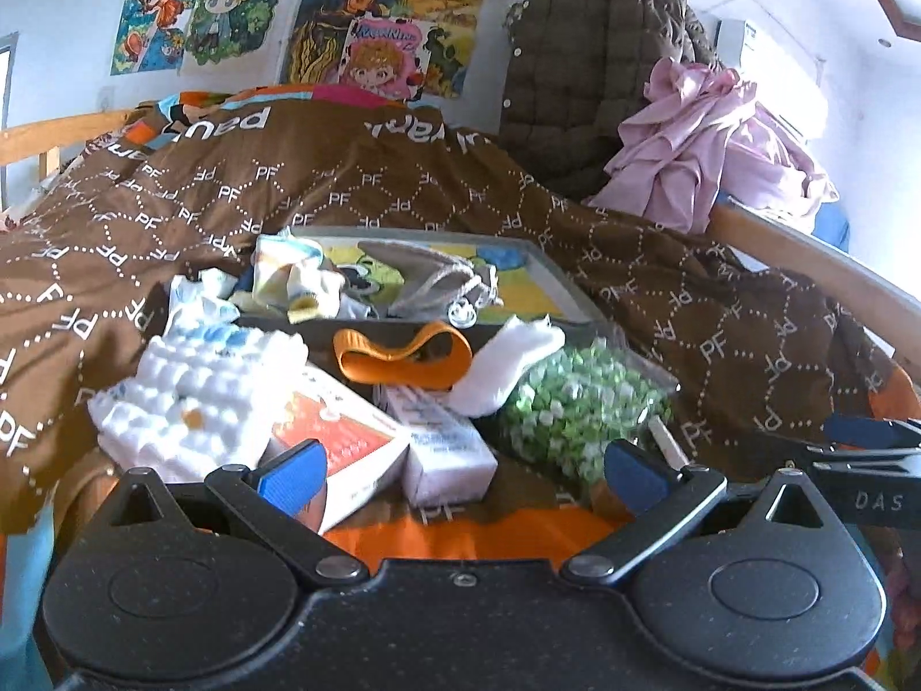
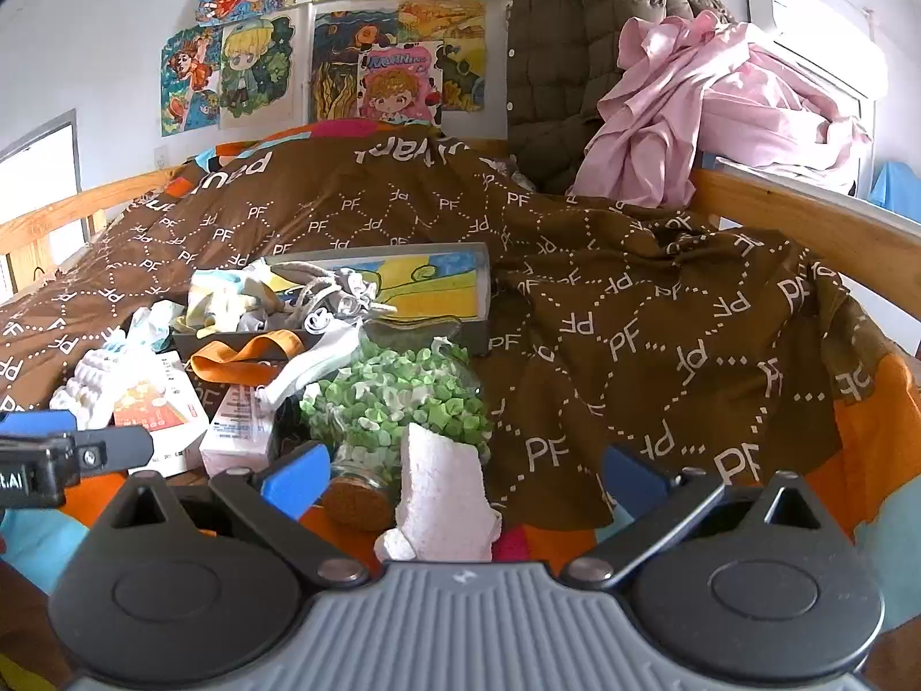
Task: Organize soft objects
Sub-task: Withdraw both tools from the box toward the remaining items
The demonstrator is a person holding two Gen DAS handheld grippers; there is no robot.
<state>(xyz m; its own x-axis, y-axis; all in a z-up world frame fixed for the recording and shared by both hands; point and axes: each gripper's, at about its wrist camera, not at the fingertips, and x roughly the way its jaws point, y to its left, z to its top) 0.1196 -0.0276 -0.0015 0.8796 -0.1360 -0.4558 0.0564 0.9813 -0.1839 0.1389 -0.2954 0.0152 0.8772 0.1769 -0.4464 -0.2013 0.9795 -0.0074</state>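
Note:
A shallow grey box on the bed holds small socks and a grey drawstring pouch. In front of it lie an orange strap, a white sock, white foam, two cartons and a jar of green paper stars. My left gripper is open and empty, just before the cartons. My right gripper is open, with a white foam piece between its fingers, not clamped.
A brown PF-patterned blanket covers the bed. A dark quilted jacket and pink cloth are piled at the back right by the wooden bed rail. Posters cover the wall.

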